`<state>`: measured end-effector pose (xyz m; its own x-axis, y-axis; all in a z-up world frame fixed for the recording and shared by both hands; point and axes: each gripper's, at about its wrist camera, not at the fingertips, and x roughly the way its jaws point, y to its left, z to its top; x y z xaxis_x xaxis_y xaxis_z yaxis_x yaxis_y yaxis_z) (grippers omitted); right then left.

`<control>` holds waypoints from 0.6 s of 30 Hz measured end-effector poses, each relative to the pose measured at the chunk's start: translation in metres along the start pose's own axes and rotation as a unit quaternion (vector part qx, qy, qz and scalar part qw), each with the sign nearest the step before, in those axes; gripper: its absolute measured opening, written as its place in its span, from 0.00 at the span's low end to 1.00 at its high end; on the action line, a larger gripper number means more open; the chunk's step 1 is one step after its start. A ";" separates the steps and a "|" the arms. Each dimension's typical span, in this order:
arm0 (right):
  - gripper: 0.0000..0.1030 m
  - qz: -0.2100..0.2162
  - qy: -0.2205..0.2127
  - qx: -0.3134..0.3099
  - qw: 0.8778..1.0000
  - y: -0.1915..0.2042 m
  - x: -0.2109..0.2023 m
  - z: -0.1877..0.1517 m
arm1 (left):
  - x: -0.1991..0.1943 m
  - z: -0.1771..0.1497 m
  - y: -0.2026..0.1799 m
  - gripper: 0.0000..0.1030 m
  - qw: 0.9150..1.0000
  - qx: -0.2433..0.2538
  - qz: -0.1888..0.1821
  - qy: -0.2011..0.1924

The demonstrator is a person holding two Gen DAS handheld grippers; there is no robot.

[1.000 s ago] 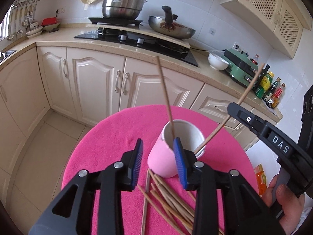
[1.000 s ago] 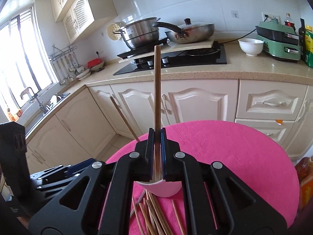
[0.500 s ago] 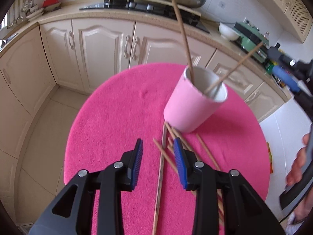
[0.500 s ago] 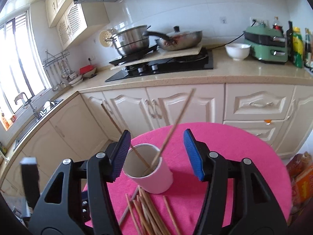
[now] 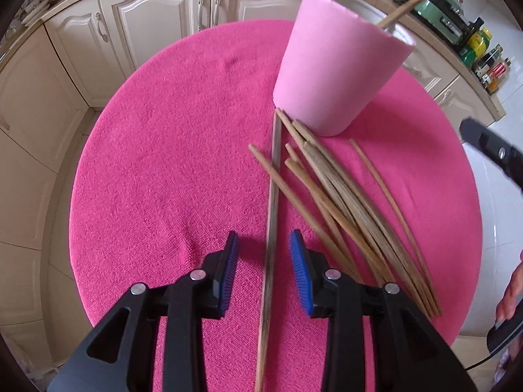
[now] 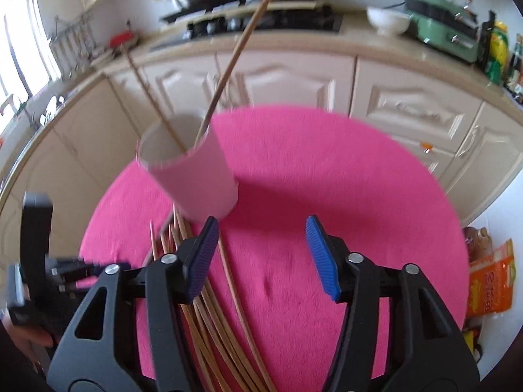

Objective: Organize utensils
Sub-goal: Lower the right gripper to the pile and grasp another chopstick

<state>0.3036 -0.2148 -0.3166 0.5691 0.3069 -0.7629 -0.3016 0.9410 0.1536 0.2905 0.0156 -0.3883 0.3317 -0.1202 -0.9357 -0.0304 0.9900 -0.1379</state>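
1 pink cup (image 5: pixel 336 72) stands on the round pink tabletop (image 5: pixel 170 163), with 2 chopsticks (image 6: pixel 228 65) leaning inside it. About 10 loose chopsticks (image 5: pixel 330 196) lie beside the cup, overlapping so the exact number is unclear. 2 claws show: the left claw (image 5: pixel 264 268) and the right claw (image 6: pixel 261 258).

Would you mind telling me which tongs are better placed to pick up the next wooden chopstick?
Left. The left tongs already straddle a lone wooden chopstick; the right tongs hang open over bare pink cloth.
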 end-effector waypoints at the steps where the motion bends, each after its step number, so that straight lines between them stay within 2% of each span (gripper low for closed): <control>1: 0.45 0.005 0.024 -0.006 1.000 0.002 0.008 -0.004 | 0.000 0.002 -0.001 0.31 1.000 0.001 0.001 -0.002; 2: 0.41 0.009 0.040 -0.011 0.999 0.004 0.015 -0.006 | 0.002 0.004 -0.003 0.31 1.000 0.003 0.002 -0.001; 3: 0.34 0.014 0.053 -0.015 0.998 0.005 0.020 -0.008 | 0.004 0.007 -0.004 0.31 1.000 0.003 0.007 0.002; 5: 0.33 0.020 0.089 -0.027 0.995 0.008 0.033 -0.013 | 0.007 0.009 -0.007 0.27 1.000 0.004 0.020 0.004; 7: 0.32 0.023 0.111 -0.045 0.993 0.015 0.042 -0.017 | 0.006 0.011 -0.005 0.10 0.999 0.001 0.036 0.002; 13: 0.30 0.031 0.182 -0.067 0.981 0.026 0.062 -0.025 | -0.003 0.002 0.023 0.06 0.997 -0.062 0.040 -0.001; 17: 0.28 0.004 0.215 -0.072 0.974 0.028 0.069 -0.030 | -0.009 -0.005 0.039 0.06 0.994 -0.104 0.034 0.003; 18: 0.25 0.000 0.220 -0.074 0.973 0.030 0.070 -0.029 | -0.008 -0.004 0.040 0.06 0.993 -0.111 0.029 0.006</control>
<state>0.3124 -0.1691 -0.3838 0.1959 0.1855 -0.9629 -0.4266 0.9003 0.0866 0.2827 0.0560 -0.3872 0.3124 -0.0659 -0.9477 -0.2571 0.9545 -0.1511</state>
